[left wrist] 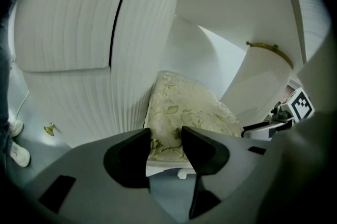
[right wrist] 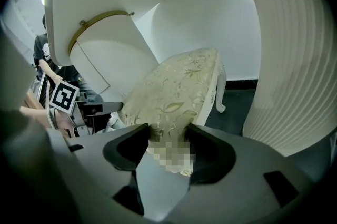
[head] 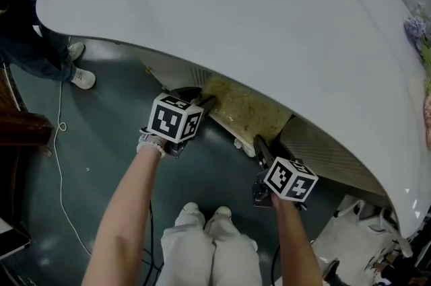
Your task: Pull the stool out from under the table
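Stool (head: 248,110), likely heavy, soft-cushioned: left hand-held gripper (head: 205,103) and right hand-held gripper (head: 258,144) are gaping around its rigid seat frame, unclamped.

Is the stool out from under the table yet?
Not yet. Done: both grippers are at the stool. In hand: the left gripper and the right gripper each have the stool's front edge between open jaws, and neither looks to be squeezing it yet. Left to do: grip and pull, because most of the stool sits under the table.
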Action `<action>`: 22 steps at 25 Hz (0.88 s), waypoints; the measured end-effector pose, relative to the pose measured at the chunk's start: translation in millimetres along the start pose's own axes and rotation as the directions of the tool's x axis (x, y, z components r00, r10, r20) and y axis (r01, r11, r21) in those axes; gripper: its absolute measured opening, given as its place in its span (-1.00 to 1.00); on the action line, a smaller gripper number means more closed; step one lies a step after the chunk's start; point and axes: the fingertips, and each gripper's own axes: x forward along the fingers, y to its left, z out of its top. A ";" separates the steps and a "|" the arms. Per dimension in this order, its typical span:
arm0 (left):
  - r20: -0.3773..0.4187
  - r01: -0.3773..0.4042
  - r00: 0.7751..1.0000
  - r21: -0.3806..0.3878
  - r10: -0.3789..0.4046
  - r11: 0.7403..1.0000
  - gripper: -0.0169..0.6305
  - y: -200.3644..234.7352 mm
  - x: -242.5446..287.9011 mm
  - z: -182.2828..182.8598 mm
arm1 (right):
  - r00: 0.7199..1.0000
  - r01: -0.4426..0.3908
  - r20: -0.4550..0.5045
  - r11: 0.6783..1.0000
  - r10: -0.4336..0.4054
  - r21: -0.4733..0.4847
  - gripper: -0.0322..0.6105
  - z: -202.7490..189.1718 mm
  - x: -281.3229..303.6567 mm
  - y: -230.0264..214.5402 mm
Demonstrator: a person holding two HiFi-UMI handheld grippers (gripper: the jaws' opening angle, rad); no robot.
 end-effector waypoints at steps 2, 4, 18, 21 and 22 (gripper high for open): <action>-0.015 -0.006 1.000 0.006 0.006 1.000 -0.33 -1.6 -5.4 -6.3 | 1.000 0.006 -0.017 1.000 -0.006 0.001 -0.11 -6.8 -4.0 2.8; -0.026 -0.016 1.000 0.008 0.016 1.000 -0.33 -4.2 -11.3 -15.3 | 0.999 0.012 -0.037 1.000 -0.012 0.007 -0.12 -16.2 -9.4 5.2; -0.123 -0.026 0.992 0.002 0.026 1.000 -0.33 -26.3 -53.7 -71.1 | 0.990 0.033 -0.135 0.999 -0.032 0.002 -0.13 -74.2 -46.7 18.8; -0.144 -0.024 0.989 0.006 0.024 1.000 -0.33 -32.0 -64.0 -82.9 | 0.989 0.037 -0.144 0.999 -0.036 0.003 -0.13 -87.7 -56.6 22.5; -0.150 -0.023 0.988 0.007 0.024 1.000 -0.33 -33.6 -67.3 -86.5 | 0.988 0.037 -0.148 0.999 -0.036 0.003 -0.14 -92.0 -59.4 23.8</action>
